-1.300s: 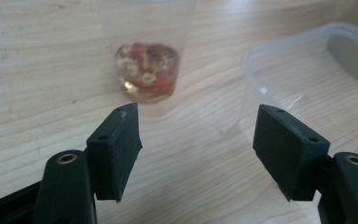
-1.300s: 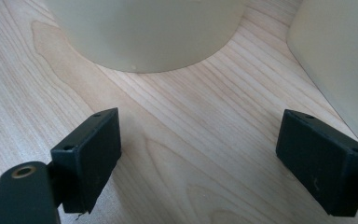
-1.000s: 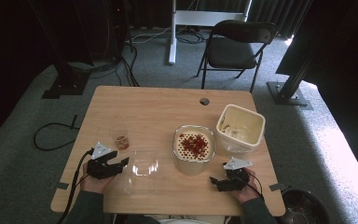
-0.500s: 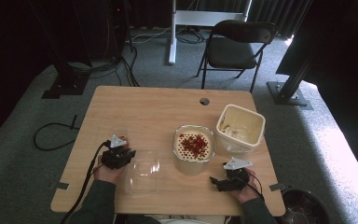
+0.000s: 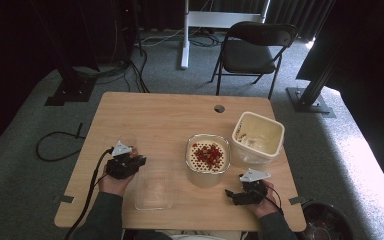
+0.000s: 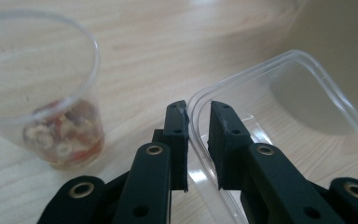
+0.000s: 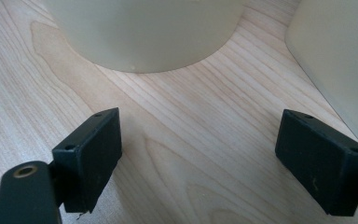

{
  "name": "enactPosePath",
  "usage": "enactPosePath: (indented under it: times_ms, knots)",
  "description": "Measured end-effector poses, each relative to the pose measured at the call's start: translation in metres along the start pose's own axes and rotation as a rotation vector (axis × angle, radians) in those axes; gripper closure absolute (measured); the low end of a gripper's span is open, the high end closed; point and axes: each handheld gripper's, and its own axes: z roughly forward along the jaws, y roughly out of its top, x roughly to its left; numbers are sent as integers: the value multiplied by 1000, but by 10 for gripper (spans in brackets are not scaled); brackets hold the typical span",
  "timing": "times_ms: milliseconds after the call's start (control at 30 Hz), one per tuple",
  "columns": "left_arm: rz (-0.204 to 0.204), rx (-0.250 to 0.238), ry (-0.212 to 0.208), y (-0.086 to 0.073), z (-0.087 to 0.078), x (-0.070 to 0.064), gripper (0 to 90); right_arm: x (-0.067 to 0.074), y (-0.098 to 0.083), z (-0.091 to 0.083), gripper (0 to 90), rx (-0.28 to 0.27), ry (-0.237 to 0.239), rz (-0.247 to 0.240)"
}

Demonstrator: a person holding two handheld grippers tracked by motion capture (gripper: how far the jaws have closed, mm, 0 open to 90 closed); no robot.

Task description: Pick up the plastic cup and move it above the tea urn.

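Left gripper (image 6: pixel 196 114) pinches the clear container's (image 5: pixel 153 186) rim

Its fingers have just closed on the thin rounded plastic wall, at the table's (image 5: pixel 160 120) front edge; the right gripper (image 7: pixel 200 149) rests low, fingers wide apart over bare wood.

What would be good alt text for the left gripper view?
The left gripper pinches the rim of a clear plastic container between its black jaws. A clear cup with some cereal stands beside it on the wooden table.

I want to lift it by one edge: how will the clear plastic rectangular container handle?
The clear plastic rectangular container looks thin-walled, so its rim may flex where the left gripper pinches it. It seems empty, so it's probably light. Its glossy surface could slip between the narrow black pads.
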Motion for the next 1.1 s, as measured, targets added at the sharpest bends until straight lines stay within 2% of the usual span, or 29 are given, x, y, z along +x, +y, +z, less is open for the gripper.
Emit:
enactPosePath:
  times_ms: [67,233,500,767,933,1100]
  knots:
    - [13,-34,-6,5,-7,-3,806,0,0,0,139,0,0,0]
    - [67,-86,12,17,-21,-14,824,0,0,0,139,0,0,0]
    - [112,-172,23,37,-40,-26,841,0,0,0,139,-1,0,3]
    - [129,-227,28,57,-52,-27,848,0,0,0,139,-1,0,1]
    - [147,-272,26,75,-62,-32,849,0,0,0,139,-1,0,1]
    - [147,-309,32,90,-69,-33,850,0,0,0,139,-1,0,0]
